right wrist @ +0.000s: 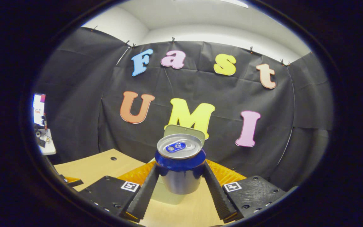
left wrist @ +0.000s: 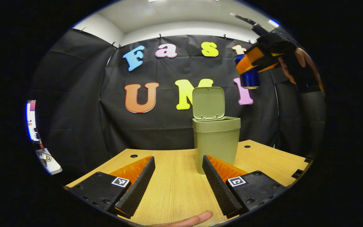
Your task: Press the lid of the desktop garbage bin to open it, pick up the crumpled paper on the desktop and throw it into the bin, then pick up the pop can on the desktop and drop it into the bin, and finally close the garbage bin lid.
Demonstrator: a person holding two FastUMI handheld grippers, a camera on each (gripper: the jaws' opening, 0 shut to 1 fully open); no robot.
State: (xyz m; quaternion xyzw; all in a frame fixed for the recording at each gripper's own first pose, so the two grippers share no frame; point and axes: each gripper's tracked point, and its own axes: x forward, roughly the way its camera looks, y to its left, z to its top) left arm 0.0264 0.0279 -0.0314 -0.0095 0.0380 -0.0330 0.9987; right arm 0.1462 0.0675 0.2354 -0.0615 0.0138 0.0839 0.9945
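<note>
Your right gripper (right wrist: 179,179) is clamped on the blue-and-silver aluminium pop can (right wrist: 179,164), both fingers pressing its sidewalls low on the body, with the can upright and its pull-tab top facing up. In the left gripper view you can see that same can (left wrist: 249,75) up at about 2 o'clock, held well above the desk and a bit to the right of the bin's mouth.

Handling-wise, I'd guess the can is light and probably empty, with thin walls that dent if you squeeze hard, and smooth metal that can slip. The mid-to-lower body grip you've got looks like the sensible spot; don't pinch the rim.

Your left gripper (left wrist: 178,171) is spread wide and holding nothing, hovering low over the light wooden desktop (left wrist: 175,189).

The olive-green plastic desktop garbage bin (left wrist: 216,142) sits at 12 o'clock just past those fingers, its hinged flat lid (left wrist: 209,102) standing upright, so the mouth is open. I can't see the crumpled paper on the desk, so my guess is it's already in there.
</note>
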